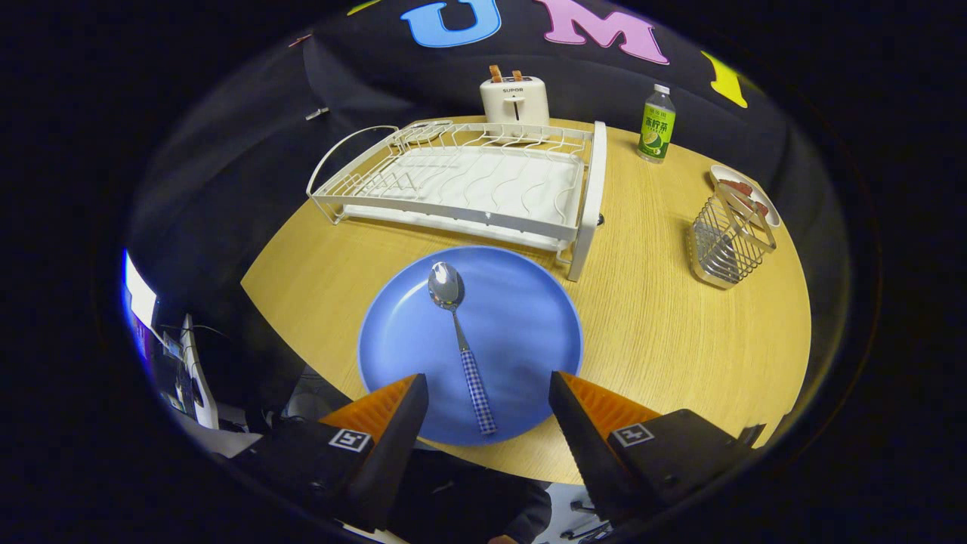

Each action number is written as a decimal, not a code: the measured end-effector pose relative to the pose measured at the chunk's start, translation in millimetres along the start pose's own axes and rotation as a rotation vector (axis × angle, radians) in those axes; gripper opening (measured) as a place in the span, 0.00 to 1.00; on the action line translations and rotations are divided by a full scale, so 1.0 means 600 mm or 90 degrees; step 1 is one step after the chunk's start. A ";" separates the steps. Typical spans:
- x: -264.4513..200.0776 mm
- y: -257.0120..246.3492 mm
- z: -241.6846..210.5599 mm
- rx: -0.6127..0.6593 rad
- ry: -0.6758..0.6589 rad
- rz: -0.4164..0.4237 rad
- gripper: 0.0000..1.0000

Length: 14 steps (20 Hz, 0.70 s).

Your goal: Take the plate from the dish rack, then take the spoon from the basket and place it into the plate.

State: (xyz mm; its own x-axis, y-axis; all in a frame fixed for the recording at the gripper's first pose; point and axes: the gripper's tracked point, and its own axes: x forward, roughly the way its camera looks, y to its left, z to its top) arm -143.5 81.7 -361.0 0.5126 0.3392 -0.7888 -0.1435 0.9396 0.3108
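the gripper (487, 389) hangs above the near edge of the desk (665, 332), its jaws spread wide apart and holding nothing. between and just ahead of them lies the blue plate (521, 325), flat on the wood, its near rim close to the desk's edge. the spoon (459, 340) rests in the plate, bowl pointing away toward the dish rack (468, 185), checked handle reaching back to the plate's near rim between the jaws. the plate's far rim sits just beside the rack's front rail and right end panel. the wire basket (731, 238) stands well apart to the right, near the desk's right edge, with a small dish (755, 193) just behind it. bare wood opens between plate and basket. beyond the rack stand a toaster (514, 102) and a bottle (656, 125).
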 end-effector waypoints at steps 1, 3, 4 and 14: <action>-0.001 0.001 0.002 0.002 -0.002 0.000 0.99; -0.005 0.001 0.009 0.003 -0.008 -0.003 0.99; -0.012 0.000 0.014 0.001 -0.014 -0.006 0.99; -0.142 -0.041 0.225 -0.011 -0.200 -0.050 0.99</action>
State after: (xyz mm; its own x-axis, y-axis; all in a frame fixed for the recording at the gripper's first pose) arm -69.5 23.3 -229.6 0.7588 0.2370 -0.6067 -0.1060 0.9640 0.2440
